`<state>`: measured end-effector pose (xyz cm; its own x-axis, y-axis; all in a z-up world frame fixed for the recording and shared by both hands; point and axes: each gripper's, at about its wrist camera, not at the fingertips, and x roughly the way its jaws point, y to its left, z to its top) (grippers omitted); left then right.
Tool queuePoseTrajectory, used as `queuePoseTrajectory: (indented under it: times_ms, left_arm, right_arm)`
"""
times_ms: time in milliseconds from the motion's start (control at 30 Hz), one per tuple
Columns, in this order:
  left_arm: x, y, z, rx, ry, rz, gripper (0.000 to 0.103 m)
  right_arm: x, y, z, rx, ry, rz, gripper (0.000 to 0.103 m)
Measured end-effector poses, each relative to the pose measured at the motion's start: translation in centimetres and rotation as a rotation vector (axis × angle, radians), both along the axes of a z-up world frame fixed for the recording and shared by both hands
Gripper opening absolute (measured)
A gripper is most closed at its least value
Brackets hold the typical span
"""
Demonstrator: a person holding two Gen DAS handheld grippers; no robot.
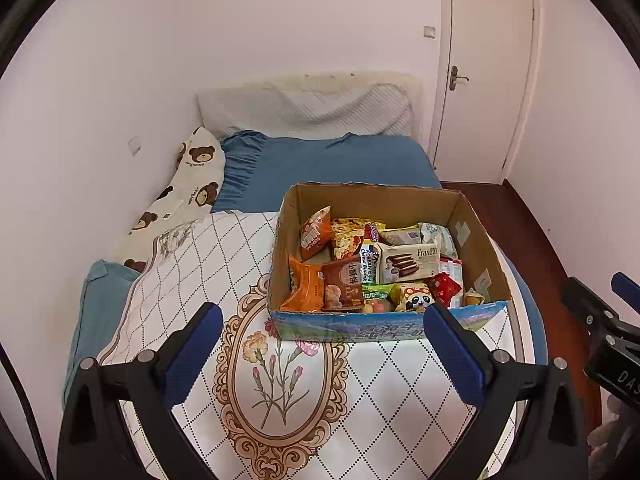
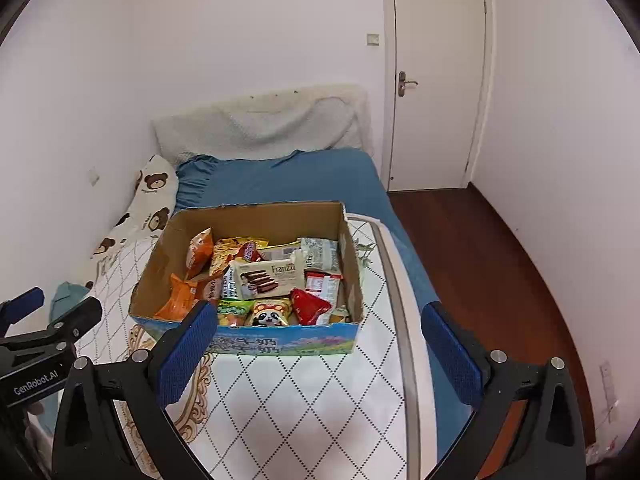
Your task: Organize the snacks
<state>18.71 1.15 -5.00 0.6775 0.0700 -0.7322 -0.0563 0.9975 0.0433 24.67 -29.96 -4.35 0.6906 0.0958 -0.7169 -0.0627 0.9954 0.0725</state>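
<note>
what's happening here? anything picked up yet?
Nothing picked up yet. A person holds both grippers over a bed; the left gripper and right gripper hang open and empty, short of the cardboard box. The box sits on the quilt, full of snack packets, including a Franzzi pack.

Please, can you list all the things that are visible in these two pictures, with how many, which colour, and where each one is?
cardboard box: 1, brown with a blue printed front, on the bed cover
snack packets: many, exact count unclear; orange, red, white, green, yellow; piled inside the box
bed cover: 1, white with a diamond grid and flower print, under the box
blue sheet: 1, behind the box
bear pillow: 1, white with brown bears, by the left wall
headboard cover: 1, pale grey, at the wall
door: 1, white, closed, far right
floor: dark red-brown wood, right of the bed
left gripper: black with blue pads, open, empty
right gripper: same, open, empty
</note>
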Motion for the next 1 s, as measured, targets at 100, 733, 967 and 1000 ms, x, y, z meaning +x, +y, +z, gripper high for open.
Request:
queuePoseTrajectory:
  times_ms: [100, 733, 967, 1000]
  left_arm:
    - [0.06, -0.06, -0.12, 0.003, 0.004, -0.002, 0.103]
    - [0.07, 0.16, -0.33, -0.008, 0.018, 0.001, 0.103]
    - [0.08, 0.3, -0.32, -0.015, 0.017, -0.002, 0.103]
    - [0.09, 0.3, -0.32, -0.012, 0.016, -0.002, 0.103]
  right_arm:
    - [-0.05, 0.07, -0.07, -0.005, 0.002, 0.001, 0.103]
    - [-0.29, 0.3, -0.18, -0.004, 0.012, 0.013, 0.103]
    - [-0.26, 0.18, -0.38, 0.005, 0.019, 0.018, 0.103]
    - [-0.18, 0.1, -0.41, 0.006, 0.02, 0.02, 0.103]
